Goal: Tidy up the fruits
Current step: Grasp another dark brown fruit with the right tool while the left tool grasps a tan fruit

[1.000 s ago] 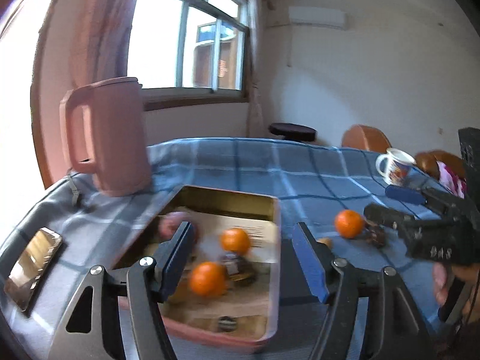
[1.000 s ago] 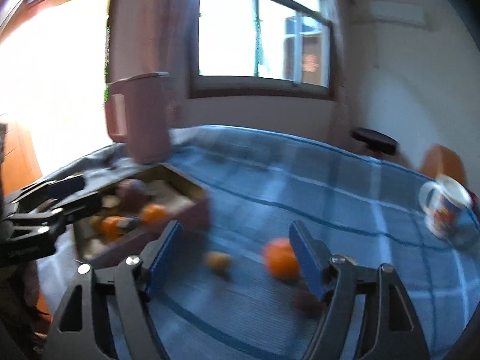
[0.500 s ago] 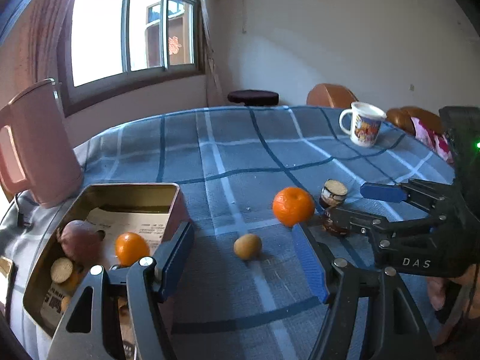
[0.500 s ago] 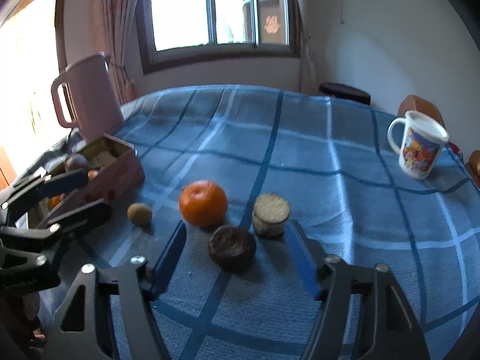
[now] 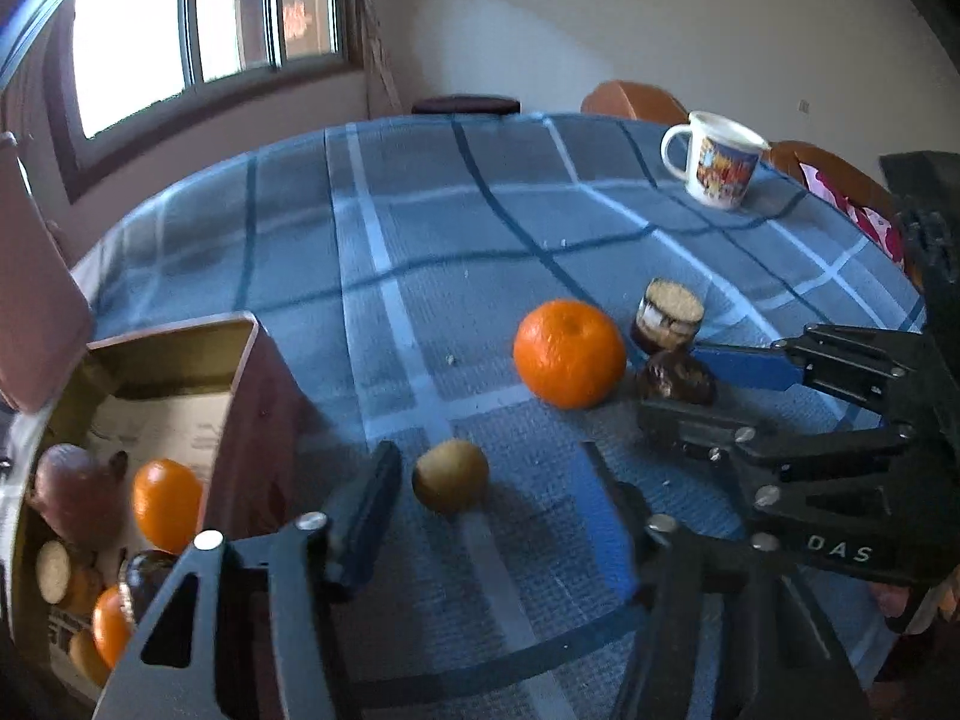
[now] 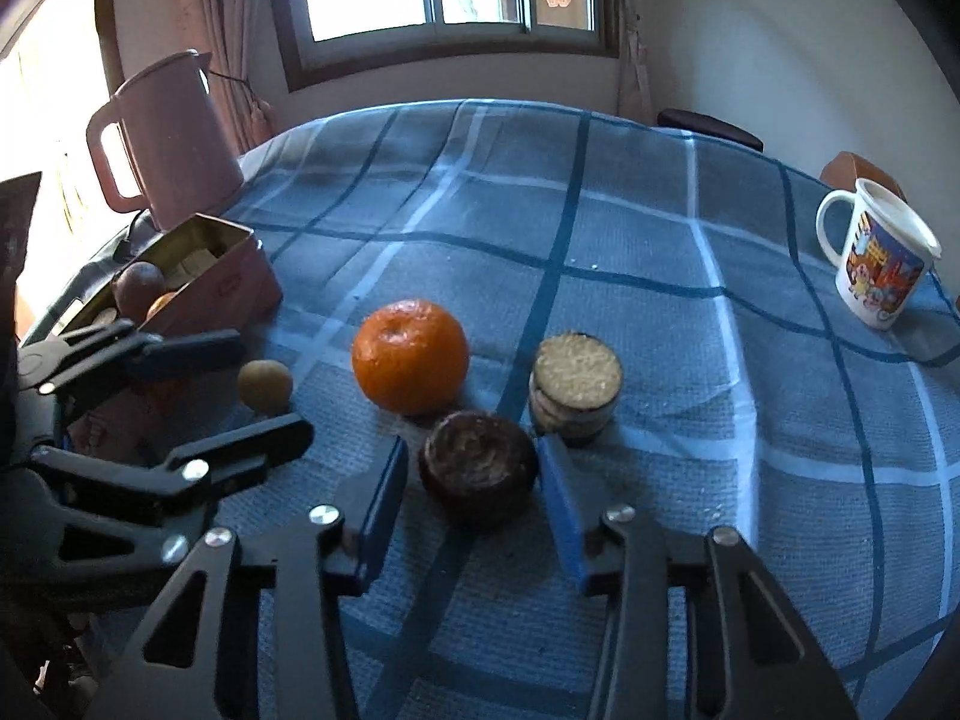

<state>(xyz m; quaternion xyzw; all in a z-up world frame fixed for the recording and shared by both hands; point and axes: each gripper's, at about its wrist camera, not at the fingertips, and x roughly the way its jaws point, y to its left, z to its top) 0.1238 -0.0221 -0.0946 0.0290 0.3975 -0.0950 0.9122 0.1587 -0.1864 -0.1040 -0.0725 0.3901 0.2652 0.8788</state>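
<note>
Two pickups are underway at once, one per hand. The right gripper (image 6: 474,480) points down at the dark fruit (image 6: 477,465), which sits squarely between its blue fingers (image 6: 561,498); the jaws have just been closing and now stand narrow around it, the pads at its flanks or nearly so; whether they press yet I cannot tell. This fruit is squat and round with no long axis to speak of, so any approach angle would serve. The left gripper (image 5: 489,498) brackets the small yellow-brown fruit (image 5: 450,475); its jaws have also been closing, yet clear cloth shows on both sides, more on the right, so it holds nothing. The orange (image 5: 569,353) lies just beyond both, touching or nearly touching the dark fruit, with a cork-topped jar (image 6: 575,387) just beside it. The tin (image 5: 240,420), already holding fruit, stands to the left, nearer the left hand. The right jaws must likely finish closing without nudging the orange.
</note>
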